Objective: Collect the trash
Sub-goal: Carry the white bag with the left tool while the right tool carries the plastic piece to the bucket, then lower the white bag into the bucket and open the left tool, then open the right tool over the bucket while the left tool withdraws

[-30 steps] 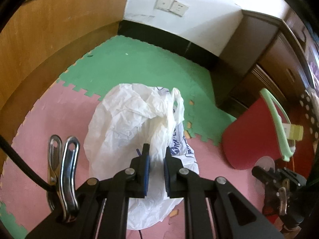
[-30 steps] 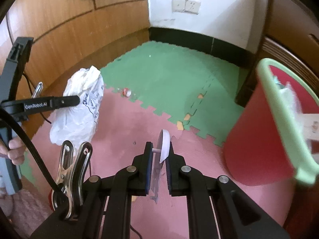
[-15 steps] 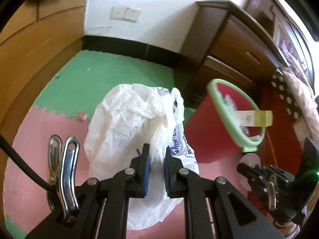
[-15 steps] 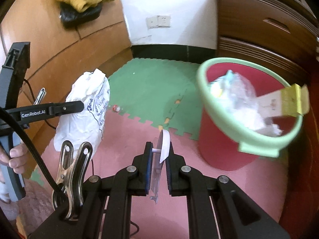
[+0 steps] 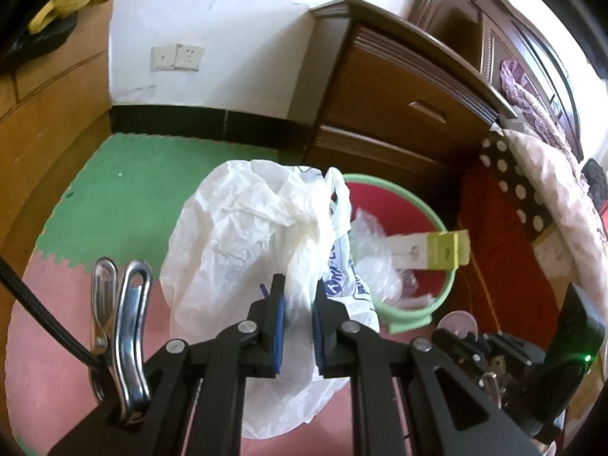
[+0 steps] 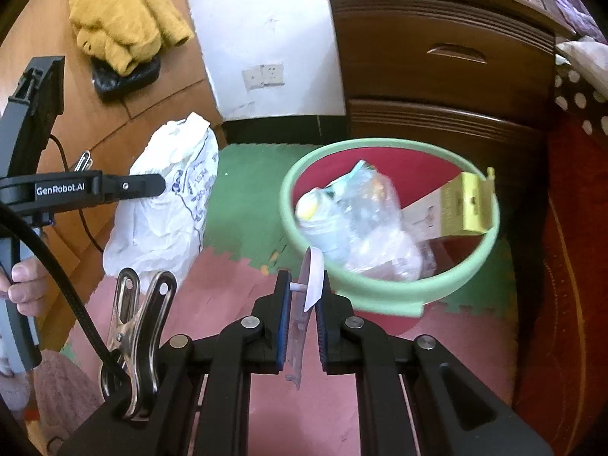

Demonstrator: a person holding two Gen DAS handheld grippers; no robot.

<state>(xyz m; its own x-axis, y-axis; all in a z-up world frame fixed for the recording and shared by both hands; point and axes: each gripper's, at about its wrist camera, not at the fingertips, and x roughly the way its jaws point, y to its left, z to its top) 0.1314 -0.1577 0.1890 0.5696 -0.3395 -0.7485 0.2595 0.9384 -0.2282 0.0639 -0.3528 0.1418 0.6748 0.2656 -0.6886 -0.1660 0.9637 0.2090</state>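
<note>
Both wrist fisheyes angled down at foam floor mat, close range. Shared: red bin, white bag, dresser, wall sockets.

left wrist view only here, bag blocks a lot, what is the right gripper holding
Observer: The right gripper is shut on a thin white plastic piece, a flat disc with a small peg.
Operator: where is it relative to the bin
Observer: It is just in front of the near green rim of the red bin, not over the opening.
Operator: anything yellow in the bin besides the card
Observer: Yes, a clear plastic bundle in the bin shows a yellowish patch on its left side.
</note>
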